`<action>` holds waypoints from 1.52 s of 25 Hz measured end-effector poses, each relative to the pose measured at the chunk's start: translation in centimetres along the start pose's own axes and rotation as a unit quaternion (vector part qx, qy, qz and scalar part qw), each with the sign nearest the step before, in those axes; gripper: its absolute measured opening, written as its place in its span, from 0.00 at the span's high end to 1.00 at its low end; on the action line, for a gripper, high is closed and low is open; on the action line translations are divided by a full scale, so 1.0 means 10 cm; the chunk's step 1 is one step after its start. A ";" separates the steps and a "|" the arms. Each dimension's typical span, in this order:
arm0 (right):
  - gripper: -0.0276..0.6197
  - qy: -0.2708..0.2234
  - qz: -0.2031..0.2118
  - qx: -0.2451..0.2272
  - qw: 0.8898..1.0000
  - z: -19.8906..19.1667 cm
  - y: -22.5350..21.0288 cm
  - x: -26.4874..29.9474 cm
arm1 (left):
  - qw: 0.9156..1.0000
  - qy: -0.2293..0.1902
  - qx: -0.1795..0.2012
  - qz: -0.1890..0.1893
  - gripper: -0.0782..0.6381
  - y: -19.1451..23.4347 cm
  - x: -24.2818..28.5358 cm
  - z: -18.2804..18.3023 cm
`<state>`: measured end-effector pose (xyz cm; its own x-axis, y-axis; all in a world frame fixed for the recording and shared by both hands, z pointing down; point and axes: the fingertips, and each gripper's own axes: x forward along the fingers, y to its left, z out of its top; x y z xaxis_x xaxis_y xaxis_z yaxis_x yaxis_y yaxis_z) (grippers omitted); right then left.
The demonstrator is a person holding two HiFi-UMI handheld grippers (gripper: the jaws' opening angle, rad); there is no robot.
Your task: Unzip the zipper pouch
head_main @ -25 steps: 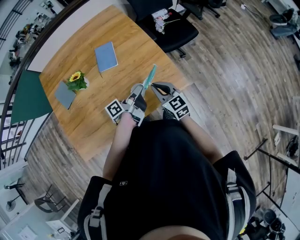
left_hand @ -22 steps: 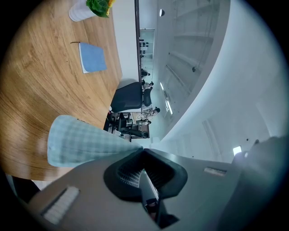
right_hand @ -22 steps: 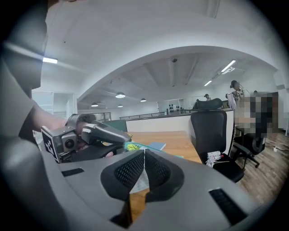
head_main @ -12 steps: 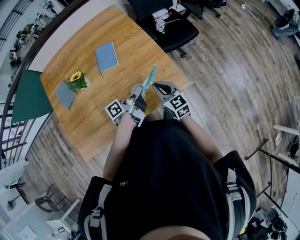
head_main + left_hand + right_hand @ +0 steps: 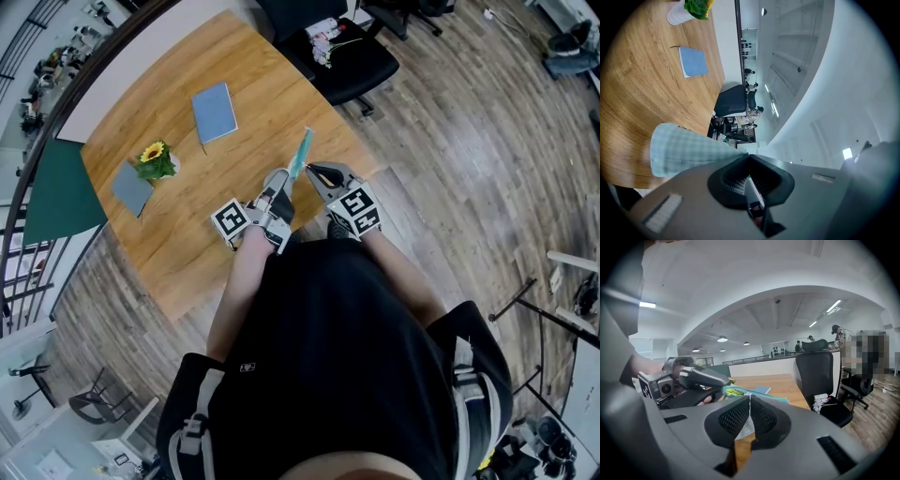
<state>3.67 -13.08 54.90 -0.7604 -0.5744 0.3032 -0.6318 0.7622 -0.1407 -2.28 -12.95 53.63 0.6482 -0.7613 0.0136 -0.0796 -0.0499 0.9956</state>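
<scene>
The zipper pouch (image 5: 300, 155), teal with a pale check, is held on edge above the near side of the wooden table (image 5: 187, 234). My left gripper (image 5: 281, 185) is shut on its near end; in the left gripper view the checked cloth (image 5: 686, 149) runs out from the closed jaws (image 5: 749, 157). My right gripper (image 5: 314, 172) is shut on the pouch's top edge (image 5: 761, 393) by the zipper, with pale cloth between the pads. Whether it pinches the pull itself is hidden. The left gripper (image 5: 693, 377) sits just to the left in the right gripper view.
A blue notebook (image 5: 214, 112) lies farther back on the table, with a potted sunflower (image 5: 153, 161) and a grey notebook (image 5: 129, 189) at the left. A black office chair (image 5: 342, 56) stands beyond the table's far corner. The table edge is right under my hands.
</scene>
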 end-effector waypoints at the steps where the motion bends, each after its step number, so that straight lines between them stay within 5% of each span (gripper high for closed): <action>1: 0.94 0.001 0.000 0.001 1.000 0.00 0.00 0.00 | 1.000 0.000 0.001 0.001 0.89 0.00 0.00 0.00; 8: 0.95 -0.006 -0.012 0.048 0.999 0.00 -0.08 0.03 | 1.000 0.005 0.005 0.000 0.89 0.00 -0.02 0.02; 38: 0.95 0.009 -0.050 0.079 0.996 -0.06 -0.17 0.29 | 0.999 0.041 0.002 0.007 0.89 0.02 -0.08 0.23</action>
<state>2.62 -15.83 56.58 -0.6903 -0.6387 0.3399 -0.7213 0.6443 -0.2542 -4.52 -13.81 53.61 0.7068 -0.7066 0.0356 -0.0915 -0.0415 0.9949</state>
